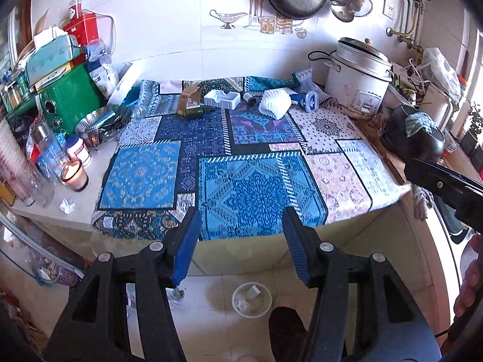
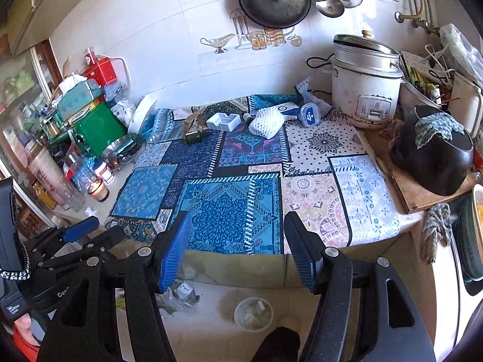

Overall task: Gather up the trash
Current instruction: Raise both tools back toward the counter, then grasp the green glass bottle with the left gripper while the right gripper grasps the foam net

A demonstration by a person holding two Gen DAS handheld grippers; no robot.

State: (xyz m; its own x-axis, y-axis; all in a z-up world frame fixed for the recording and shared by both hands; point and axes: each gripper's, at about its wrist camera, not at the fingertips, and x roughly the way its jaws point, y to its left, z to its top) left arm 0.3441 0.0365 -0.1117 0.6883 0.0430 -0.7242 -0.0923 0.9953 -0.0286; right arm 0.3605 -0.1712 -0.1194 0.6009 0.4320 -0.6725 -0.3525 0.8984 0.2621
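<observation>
From the left wrist, the left gripper (image 1: 241,235) hangs above the near edge of the tabletop (image 1: 30,208), fingers apart with nothing between them. A patterned cloth (image 1: 241,181) covers most of the tabletop. The trash lies in a row at the far edge, toward 12 o'clock: a strip of brown tape (image 1: 187,98), a dark green bottle (image 1: 197,111) on its side, a white plastic tray (image 1: 222,99), a white foam net (image 1: 274,104) and a blue-and-white tube (image 1: 308,100). A crumpled paper scrap (image 1: 66,205) sits on bare tabletop at 9 o'clock, near a lit candle jar (image 1: 74,175). A rice cooker (image 1: 357,80) stands at 2 o'clock, with a black pot (image 1: 413,138) nearer. On the floor at 6 o'clock is a white bin (image 1: 252,300) with scraps inside. Boxes and bottles crowd the left corner; their labels are unreadable. The right gripper (image 1: 446,187) enters at 3 o'clock, mostly cut off.

From the right wrist, the right gripper (image 2: 238,247) also stands spread apart and empty over the near edge. The foam net (image 2: 267,125), tray (image 2: 223,120) and bottle (image 2: 196,135) lie toward 12 o'clock, the bin (image 2: 253,313) at 6 o'clock. The left gripper (image 2: 78,230) shows at 9 o'clock, seen side-on. Clear plastic wrapping (image 2: 178,297) lies on the floor, partly hidden behind a finger.
</observation>
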